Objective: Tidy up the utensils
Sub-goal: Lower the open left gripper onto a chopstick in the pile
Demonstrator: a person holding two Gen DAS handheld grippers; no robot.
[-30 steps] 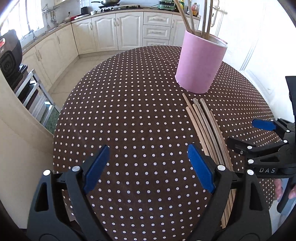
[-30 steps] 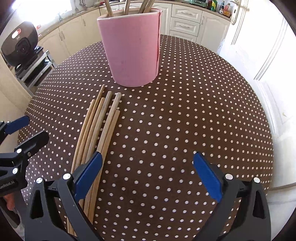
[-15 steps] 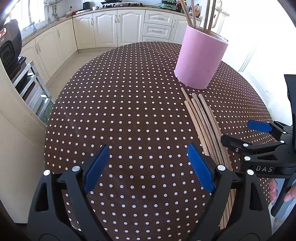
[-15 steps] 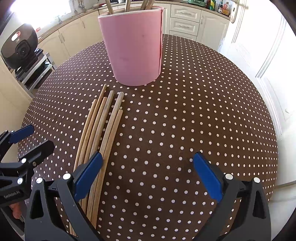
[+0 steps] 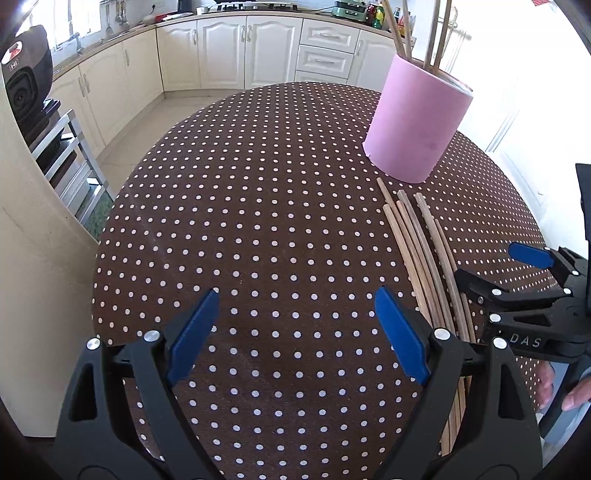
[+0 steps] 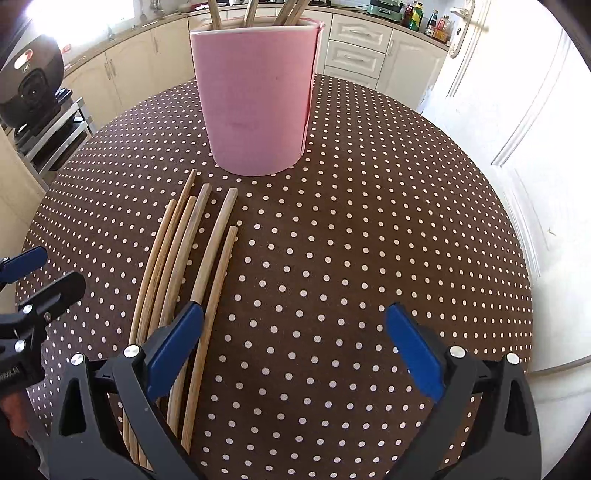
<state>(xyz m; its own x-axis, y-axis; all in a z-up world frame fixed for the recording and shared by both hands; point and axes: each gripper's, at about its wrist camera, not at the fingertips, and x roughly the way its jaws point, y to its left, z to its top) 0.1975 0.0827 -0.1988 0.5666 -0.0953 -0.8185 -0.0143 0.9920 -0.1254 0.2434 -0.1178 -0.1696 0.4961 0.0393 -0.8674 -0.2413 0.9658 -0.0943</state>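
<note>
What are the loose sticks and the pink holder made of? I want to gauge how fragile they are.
The sticks look like bare wood or bamboo: pale tan, matte, with a lengthwise grain and cut ends. The pink holder has a smooth, dull, even surface; it could be matte ceramic or plastic, and a vertical seam on its right side hints at a wrap or sleeve.

cream cabinets | dotted brown tablecloth | white door | bottles
</note>
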